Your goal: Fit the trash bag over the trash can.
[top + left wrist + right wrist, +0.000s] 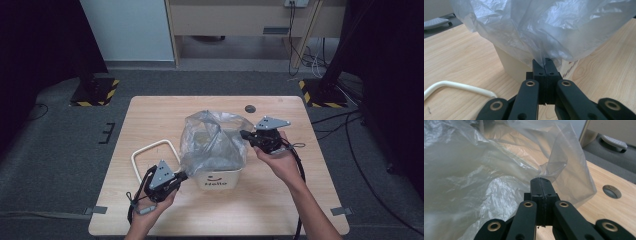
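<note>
From above, my left gripper (pixel 184 175) sits at the near left corner of the white bin (pixel 220 178), and my right gripper (pixel 245 134) is up at the bin's far right side. The clear plastic bag (pixel 212 142) balloons out of that bin in the middle of the wooden table (pixel 150 115). The high view also gives me the word "Hello" on the bin's front, the white wire handle (pixel 150 152) lying just left of it, and the round hole (pixel 250 108) in the tabletop beyond.

Left gripper view, close in: my jaws are pressed flat together with a pinch of bag (pixel 541 30) film caught at their tips, right where the plastic drapes over the bin (pixel 511 66) wall. A curve of the handle (pixel 459 86) lies on the wood to one side.

Right gripper view: jaws fully together here too, clamped on a crumpled fold of the bag's (pixel 499 170) edge, which rises just past the tips. The bin itself is behind plastic here, and the tabletop hole (pixel 612 191) sits off to the side.
</note>
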`<state>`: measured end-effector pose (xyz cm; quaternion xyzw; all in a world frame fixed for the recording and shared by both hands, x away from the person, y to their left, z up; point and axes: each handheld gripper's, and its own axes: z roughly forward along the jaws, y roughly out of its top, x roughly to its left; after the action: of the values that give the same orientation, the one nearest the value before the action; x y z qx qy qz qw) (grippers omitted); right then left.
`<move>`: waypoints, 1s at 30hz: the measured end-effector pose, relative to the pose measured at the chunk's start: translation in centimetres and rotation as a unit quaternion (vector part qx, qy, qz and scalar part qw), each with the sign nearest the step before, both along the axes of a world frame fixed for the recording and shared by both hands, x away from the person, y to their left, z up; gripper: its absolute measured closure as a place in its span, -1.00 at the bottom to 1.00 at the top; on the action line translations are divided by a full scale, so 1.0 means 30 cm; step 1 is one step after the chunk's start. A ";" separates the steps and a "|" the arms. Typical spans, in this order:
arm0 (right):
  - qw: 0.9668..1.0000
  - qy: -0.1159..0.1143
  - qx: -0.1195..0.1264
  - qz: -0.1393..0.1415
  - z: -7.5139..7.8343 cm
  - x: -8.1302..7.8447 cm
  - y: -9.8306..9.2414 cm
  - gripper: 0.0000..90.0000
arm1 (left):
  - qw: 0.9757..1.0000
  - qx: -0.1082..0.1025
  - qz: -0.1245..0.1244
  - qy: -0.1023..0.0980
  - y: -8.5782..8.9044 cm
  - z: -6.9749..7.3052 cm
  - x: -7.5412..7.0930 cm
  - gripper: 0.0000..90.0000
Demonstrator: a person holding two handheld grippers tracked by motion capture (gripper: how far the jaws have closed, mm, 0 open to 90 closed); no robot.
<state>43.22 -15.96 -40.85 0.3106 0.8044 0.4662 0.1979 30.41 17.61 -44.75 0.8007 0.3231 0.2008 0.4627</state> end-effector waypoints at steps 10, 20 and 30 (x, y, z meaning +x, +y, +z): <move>1.000 0.015 -0.016 -0.006 -0.049 0.006 -0.003 1.00 | 1.000 0.012 0.003 0.010 -0.012 -0.029 0.016 1.00; 0.999 0.020 -0.026 0.001 -0.054 0.002 -0.005 1.00 | 1.000 0.020 0.017 0.011 -0.030 -0.042 0.052 1.00; 0.999 0.018 -0.026 0.003 -0.056 -0.013 -0.016 1.00 | 1.000 0.026 0.009 0.008 -0.038 -0.035 0.017 1.00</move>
<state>42.82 -16.43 -42.53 0.3110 0.8206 0.4402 0.1901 30.92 16.49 -45.81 0.8114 0.3286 0.2068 0.4370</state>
